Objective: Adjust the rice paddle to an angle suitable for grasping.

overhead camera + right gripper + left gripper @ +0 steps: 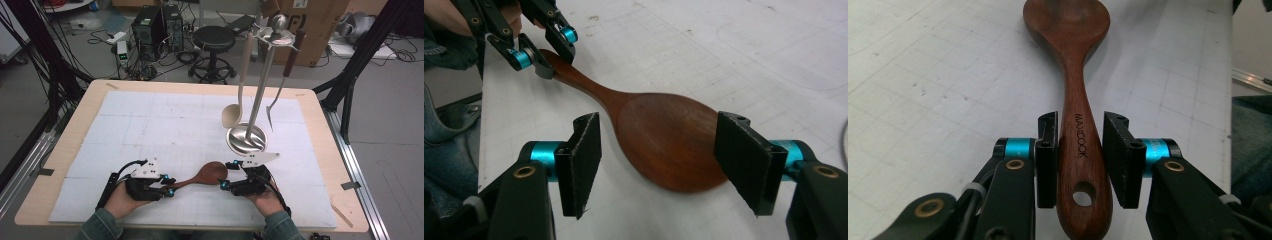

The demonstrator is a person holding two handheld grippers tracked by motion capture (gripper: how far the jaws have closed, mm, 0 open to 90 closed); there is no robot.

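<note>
At the near edge of the surface (310,107), on its white gridded mat, lies the wooden spoon (202,176), bowl toward the person's right. Beyond it, the cardboard box (320,25) carries lettering, but the utensil stand (260,90) covers it and it cannot be read. In the high view, the spoon's handle end is hidden inside the left hand-held gripper (169,187), which is clamped on the handle. The left gripper view cuts off the handle's tip below its hanging hole; printed lettering along the handle reads roughly "MAXCOOK". The right hand-held gripper (664,165) stands apart, its pads flanking the spoon bowl without pressing it.
</note>
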